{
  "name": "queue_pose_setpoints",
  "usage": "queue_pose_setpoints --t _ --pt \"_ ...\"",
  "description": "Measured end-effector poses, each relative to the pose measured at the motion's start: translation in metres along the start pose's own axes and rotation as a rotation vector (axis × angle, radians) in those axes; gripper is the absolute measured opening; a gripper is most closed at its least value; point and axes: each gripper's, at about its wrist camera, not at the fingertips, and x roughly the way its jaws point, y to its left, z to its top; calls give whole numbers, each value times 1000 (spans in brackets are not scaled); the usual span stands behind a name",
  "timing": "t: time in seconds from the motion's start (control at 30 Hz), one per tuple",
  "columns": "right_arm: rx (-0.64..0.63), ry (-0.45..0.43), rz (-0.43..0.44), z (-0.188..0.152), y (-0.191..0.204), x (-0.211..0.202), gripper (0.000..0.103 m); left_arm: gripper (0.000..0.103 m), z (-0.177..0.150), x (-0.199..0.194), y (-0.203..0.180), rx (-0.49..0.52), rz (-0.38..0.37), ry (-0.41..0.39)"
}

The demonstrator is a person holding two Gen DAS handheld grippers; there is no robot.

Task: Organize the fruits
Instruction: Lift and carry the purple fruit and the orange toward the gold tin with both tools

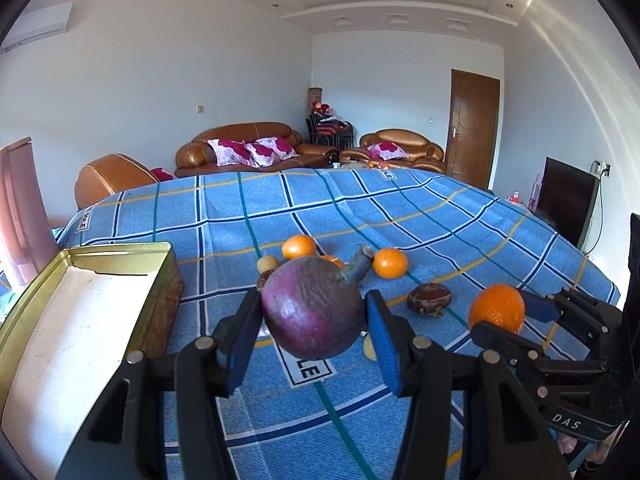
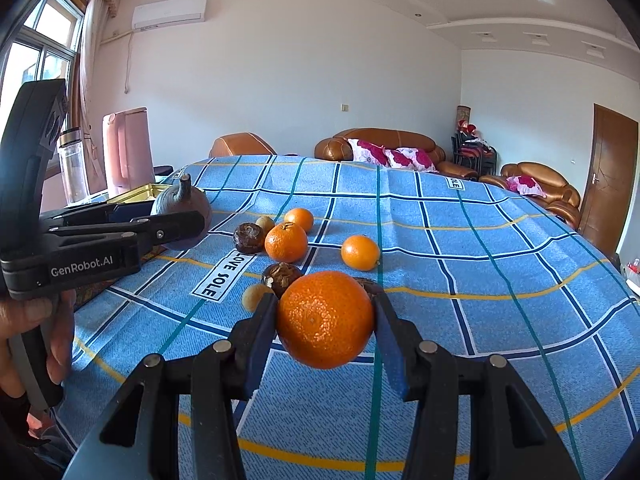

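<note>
1. Purple, smooth-skinned round fruit w/ a stubby grey-green stem (image 1: 316, 306) sits pinched btwn the blue pads of the left gripper (image 1: 314, 320), lifted off the cloth. Looks firm, waxy, prob. slippery; grip at widest girth, not the stem.
2. Bright orange dimpled tangerine (image 2: 325, 319) is clamped in the right gripper (image 2: 326, 320), jaws closed to its sides. Soft rind, light: squeeze gently.
3. Open gold metal tin w/ white liner (image 1: 80, 300) sits just left of the left gripper, likely drop spot.
4. Farther on the blue checked tablecloth (image 2: 460, 280): loose small oranges (image 2: 360, 252) and dark brown wrinkled nuts (image 2: 248, 237), prob. hard and rolly.
</note>
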Motion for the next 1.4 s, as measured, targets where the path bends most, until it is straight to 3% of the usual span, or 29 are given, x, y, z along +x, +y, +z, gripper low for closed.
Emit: queue_pose_setpoints --t 1.4 --pt "-54 -139 -2 -8 9 -23 50 54 -2 -26 -2 -1 35 -141"
